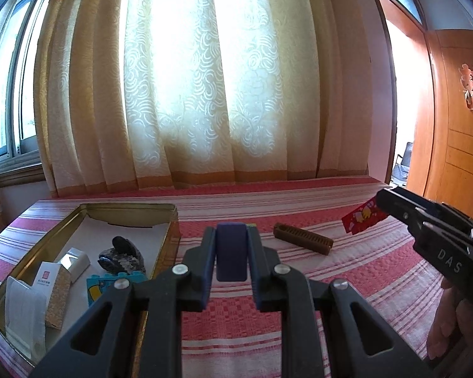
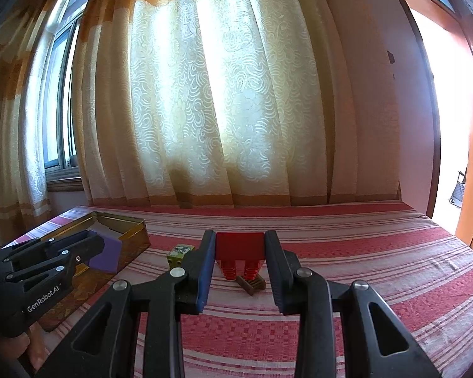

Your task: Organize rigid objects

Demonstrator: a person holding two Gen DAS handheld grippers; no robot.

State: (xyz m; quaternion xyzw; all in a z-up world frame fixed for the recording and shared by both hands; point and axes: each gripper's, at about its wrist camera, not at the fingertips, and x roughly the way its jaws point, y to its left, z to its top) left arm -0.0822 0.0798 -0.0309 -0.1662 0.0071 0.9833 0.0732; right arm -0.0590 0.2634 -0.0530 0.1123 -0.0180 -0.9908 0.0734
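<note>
On the bed (image 1: 347, 271), w/ its red-and-white striped cover, a gold tin (image 1: 132, 209) is seen at the left, already holding a white box (image 1: 75, 261), a dark sequined piece (image 1: 123, 256), a blue-yellow brick (image 1: 105, 285) and a cork-patterned box (image 1: 55, 289). A brown ribbed bar (image 1: 302, 242) is left lying on the cover, approx. between both tools, and a small yellow-green block (image 2: 180, 253) lies near the tin.

The left hand-held gripper (image 1: 231, 252) is clamped on a purple block (image 1: 231, 249), held just beside the tin's right wall, above the cover. The right hand-held gripper (image 2: 239, 252) is clamped on a red brick (image 2: 239, 245), well apart from the tin, w/ a printed face visible from the left view.

Probably the purple block is to be placed first. It should be carried over the rim, lowered onto a bare part of the tin floor, e.g. the far half, and released only when it rests, so the items inside are not knocked. The red brick should be kept back meanwhile, to avoid a clash of both tools.
</note>
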